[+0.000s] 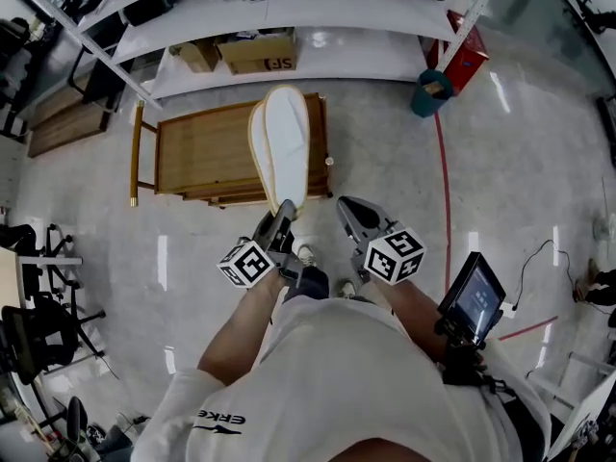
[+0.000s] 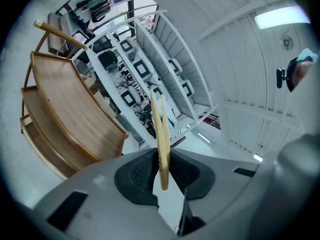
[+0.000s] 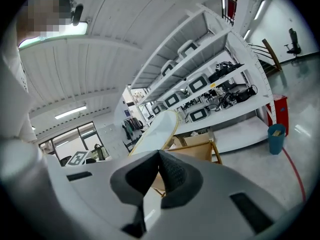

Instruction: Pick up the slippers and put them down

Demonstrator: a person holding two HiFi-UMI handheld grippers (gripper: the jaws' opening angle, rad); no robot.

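The left gripper point(image 1: 284, 215) is clamped on the heel end of a pair of slippers point(image 1: 282, 142) pressed sole to sole, pale soles rimmed in tan. They are held up off any surface and show over the right end of a low wooden trolley point(image 1: 207, 152). The right gripper point(image 3: 159, 156) has its jaws closed together with nothing between them. Below lies a glossy grey floor point(image 1: 525, 171) crossed by a red line point(image 1: 446, 191). At the far side stands white shelving point(image 1: 318, 12) with cardboard boxes point(image 1: 258, 52) on its lowest shelf, and a teal bin point(image 1: 431, 92) stands beside it.
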